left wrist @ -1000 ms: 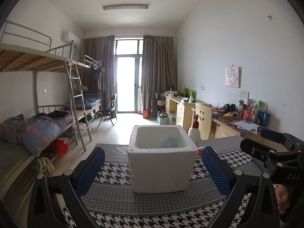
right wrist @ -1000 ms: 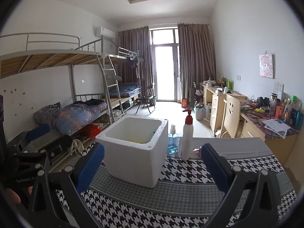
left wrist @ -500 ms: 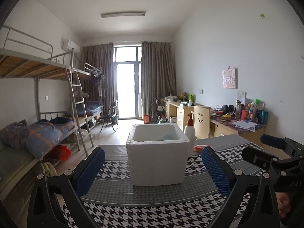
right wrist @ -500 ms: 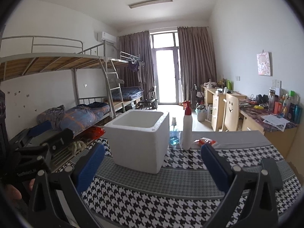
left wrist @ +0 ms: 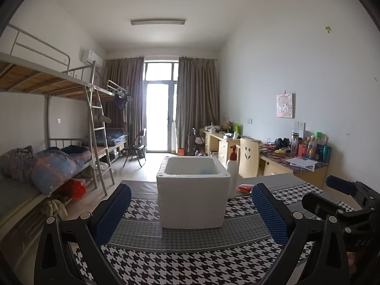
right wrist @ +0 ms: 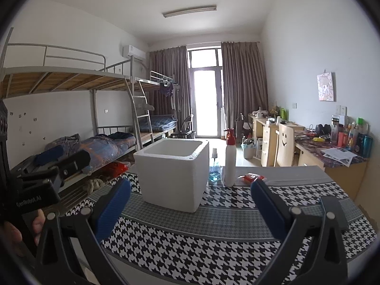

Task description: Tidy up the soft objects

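A houndstooth-covered table (left wrist: 190,261) is seen bearing a white foam box (left wrist: 193,196), with something pale blue dimly glimpsed inside, perhaps a soft object. A pump bottle (right wrist: 230,159) is stood just beside the box. The left gripper (left wrist: 190,211) and right gripper (right wrist: 190,211) are held wide apart, empty. The bottle could be toppled by a careless reach.

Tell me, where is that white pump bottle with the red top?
In both views the pump bottle stands upright on the houndstooth tablecloth, just right of the white foam box.
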Motion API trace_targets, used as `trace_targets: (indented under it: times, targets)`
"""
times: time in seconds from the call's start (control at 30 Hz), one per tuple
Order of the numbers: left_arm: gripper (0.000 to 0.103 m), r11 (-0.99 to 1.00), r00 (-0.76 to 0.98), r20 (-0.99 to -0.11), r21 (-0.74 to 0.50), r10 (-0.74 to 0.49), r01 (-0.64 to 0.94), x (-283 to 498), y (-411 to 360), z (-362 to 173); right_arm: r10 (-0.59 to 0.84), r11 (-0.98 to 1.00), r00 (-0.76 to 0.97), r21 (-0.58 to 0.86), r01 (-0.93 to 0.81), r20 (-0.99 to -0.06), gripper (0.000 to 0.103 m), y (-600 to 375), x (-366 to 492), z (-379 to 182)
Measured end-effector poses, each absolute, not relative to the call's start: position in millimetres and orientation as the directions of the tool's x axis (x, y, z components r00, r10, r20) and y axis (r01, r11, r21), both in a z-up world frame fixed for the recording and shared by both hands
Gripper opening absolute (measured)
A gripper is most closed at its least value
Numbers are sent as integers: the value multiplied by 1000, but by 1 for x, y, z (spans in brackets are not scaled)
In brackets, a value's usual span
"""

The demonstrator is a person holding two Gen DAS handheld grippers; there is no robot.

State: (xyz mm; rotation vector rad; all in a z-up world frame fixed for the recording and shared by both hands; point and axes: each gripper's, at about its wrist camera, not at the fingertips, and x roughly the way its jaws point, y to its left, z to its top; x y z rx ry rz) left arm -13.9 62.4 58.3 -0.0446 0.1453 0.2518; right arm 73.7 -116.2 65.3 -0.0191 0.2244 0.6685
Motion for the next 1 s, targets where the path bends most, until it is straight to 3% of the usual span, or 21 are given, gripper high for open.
trace_targets:
  times: [1.0]
  targets:
    - [102, 977, 964, -164, -7, 210, -214, -18, 55, 32, 608, 792, 770, 82, -604, -193, 102, -129, 62, 41]
